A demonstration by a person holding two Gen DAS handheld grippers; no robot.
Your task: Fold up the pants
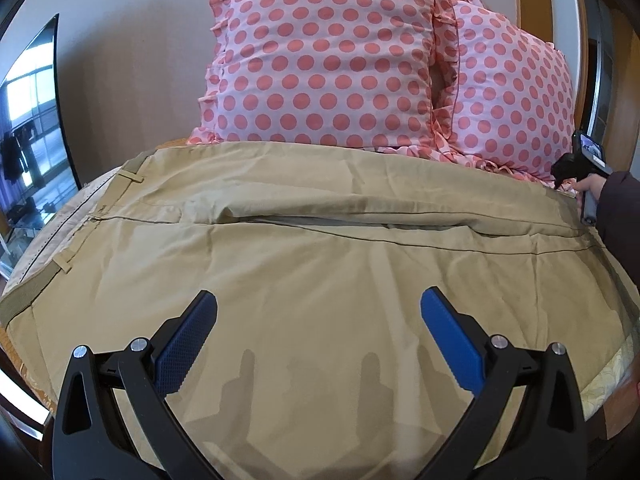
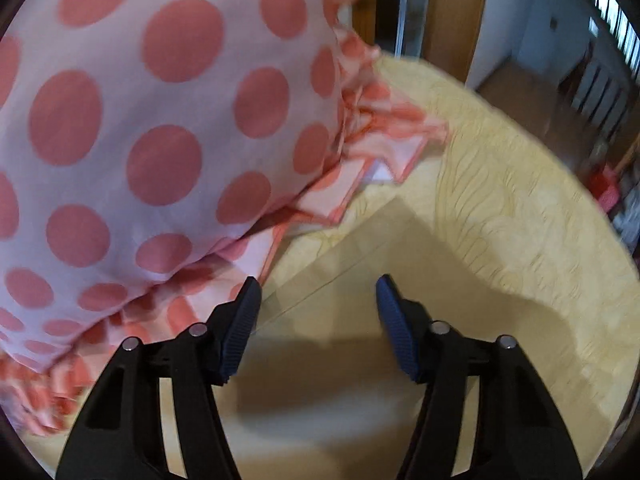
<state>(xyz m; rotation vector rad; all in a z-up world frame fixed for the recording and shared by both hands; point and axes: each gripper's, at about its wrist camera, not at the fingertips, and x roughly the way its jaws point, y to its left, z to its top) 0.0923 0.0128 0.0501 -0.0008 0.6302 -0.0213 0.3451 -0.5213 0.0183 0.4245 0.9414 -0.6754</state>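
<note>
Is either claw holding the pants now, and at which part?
No. The left claw is open above the pants; the right claw is open over their leg end, holding nothing.

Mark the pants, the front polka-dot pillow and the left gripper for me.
pants [image 1: 320, 264]: left wrist view, flat middle of the khaki cloth.
front polka-dot pillow [image 1: 320, 64]: left wrist view, centre of its face.
left gripper [image 1: 318, 334]: left wrist view, midway between its open blue fingertips.
</note>
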